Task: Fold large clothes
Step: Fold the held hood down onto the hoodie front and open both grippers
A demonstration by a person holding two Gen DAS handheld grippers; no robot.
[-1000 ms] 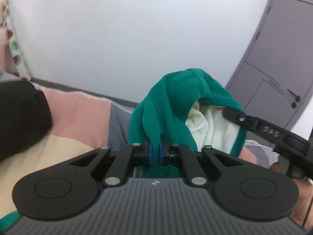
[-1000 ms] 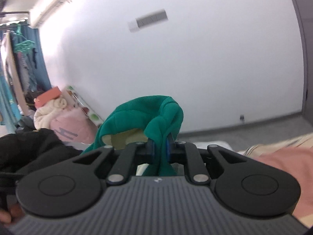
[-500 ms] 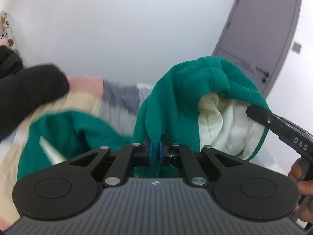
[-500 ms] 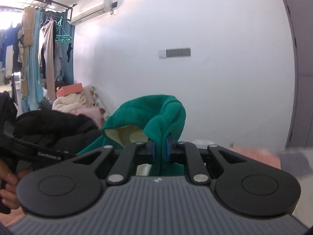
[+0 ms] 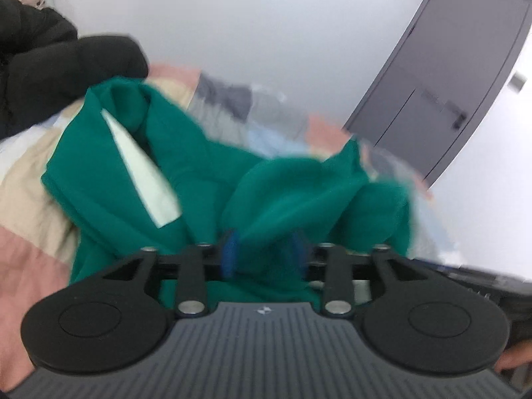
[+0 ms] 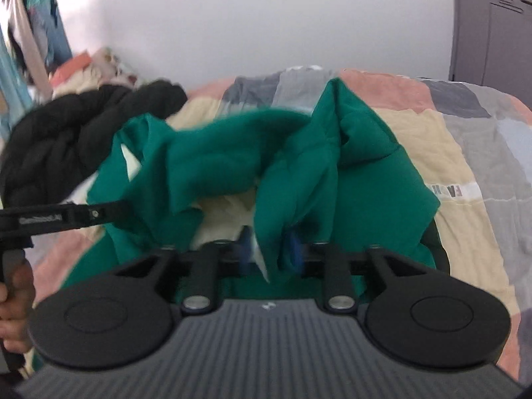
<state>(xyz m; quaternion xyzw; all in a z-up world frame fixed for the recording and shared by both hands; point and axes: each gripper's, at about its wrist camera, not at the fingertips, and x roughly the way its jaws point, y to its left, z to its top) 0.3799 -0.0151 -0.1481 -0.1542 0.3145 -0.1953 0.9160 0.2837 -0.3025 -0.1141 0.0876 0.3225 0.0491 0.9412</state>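
Both tongs have just been opening: the left tongs and right tongs stand parted, green cloth loose between their pads. The green garment lies crumpled on the patchwork bed, beside a black jacket.

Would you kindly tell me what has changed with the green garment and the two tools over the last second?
Both tools, left and right, have just been opening and let the green fleece garment go; it sank from held up onto the patchwork quilt, cloth loose between the pads. The black jacket stayed put.
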